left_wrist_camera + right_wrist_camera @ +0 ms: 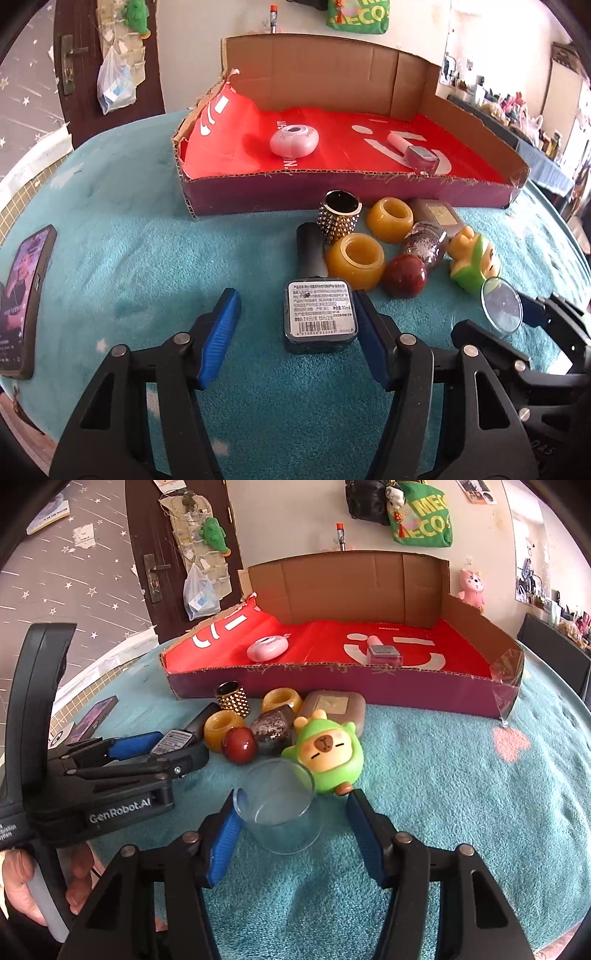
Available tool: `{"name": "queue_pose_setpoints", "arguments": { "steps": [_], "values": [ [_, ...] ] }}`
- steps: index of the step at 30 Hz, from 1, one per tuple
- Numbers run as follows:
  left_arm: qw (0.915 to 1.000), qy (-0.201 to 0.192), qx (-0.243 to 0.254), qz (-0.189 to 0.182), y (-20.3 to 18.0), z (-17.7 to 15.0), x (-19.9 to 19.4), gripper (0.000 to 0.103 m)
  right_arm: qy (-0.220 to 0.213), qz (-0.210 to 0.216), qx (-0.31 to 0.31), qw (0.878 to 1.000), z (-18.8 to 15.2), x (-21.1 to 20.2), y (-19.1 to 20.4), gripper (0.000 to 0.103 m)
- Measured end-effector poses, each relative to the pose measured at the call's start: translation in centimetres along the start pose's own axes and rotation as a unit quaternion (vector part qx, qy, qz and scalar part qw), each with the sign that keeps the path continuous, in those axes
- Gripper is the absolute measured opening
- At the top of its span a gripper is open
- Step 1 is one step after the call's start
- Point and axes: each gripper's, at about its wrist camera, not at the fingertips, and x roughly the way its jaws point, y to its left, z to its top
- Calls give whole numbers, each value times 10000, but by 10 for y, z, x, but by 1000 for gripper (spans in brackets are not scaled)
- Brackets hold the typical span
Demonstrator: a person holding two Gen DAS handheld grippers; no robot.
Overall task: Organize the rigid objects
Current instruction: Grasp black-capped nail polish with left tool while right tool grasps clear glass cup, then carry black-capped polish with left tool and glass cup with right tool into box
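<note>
Both grippers down at the pile, nothing lifted yet — you are at the pick stage, with two items already lying on the red liner of the cardboard tray [229,206]: a white puck [294,140] and a small bottle [419,154].

Your left gripper [295,325] stands wide. The dark nail-polish bottle [320,317] lies on its side between the pads, label end toward you; the right pad [369,339] looks to be touching the bottle's edge, the left pad [221,332] is well clear of it.

Your right gripper [291,834] is also wide, straddling the clear glass cup [279,805], which stands upright on the teal cloth [443,812]. Left pad near the cup wall, right pad apart — no grip yet on either side.

The green capybara figure [327,755] sits just beside the cup, near touching. The red ball [404,275] and yellow ring [355,260] crowd the bottle's right side.

Judgement: next move is closing. Centre the left gripper first, or the bottle will likely skid sideways into the ring. Close gently on the glass — slick and round, could twist out.
</note>
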Motion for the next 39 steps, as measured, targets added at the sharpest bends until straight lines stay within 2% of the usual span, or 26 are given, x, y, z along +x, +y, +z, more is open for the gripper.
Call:
{"name": "queue_pose_setpoints", "arguments": {
  "steps": [2, 4, 5, 6, 7, 11, 18, 24, 29, 39],
  "values": [
    [9999, -23, -87, -55, 4, 1, -1, 53, -15, -50, -39, 10000, -1, 0, 1, 59],
    [9998, -46, -153, -78, 7, 2, -2, 42, -18, -82, -101, 9999, -1, 0, 3, 58],
    [9998, -49, -186, -101, 9, 2, -3, 34, -22, -78, -107, 9999, -2, -1, 4, 55],
    [9995, -46, -259, -174, 12, 2, -4, 34, -56, 32, -102, 9999, -2, -3, 4, 43],
    [9992, -41, -317, -238, 15, 2, -4, 34, -50, 38, -94, 9999, -1, -4, 4, 42],
    [9987, -54, -391, -324, 17, 2, -6, 34, -4, -15, -163, 9999, 0, -3, 6, 42],
    [9977, -164, -471, -452, 20, 0, -16, 34, -113, 341, -69, 9993, 8, -15, 6, 42],
    [9966, -410, -484, -532, 21, 8, -31, 34, -261, 523, -115, 9982, 18, -24, 11, 42],
    [9961, -533, -419, -564, 19, 15, -37, 34, -304, 585, -105, 9978, 26, -25, 9, 42],
    [9954, -527, -388, -693, 16, 21, -34, 34, -292, 612, -1, 9977, 33, -23, 1, 42]
  ]
}}
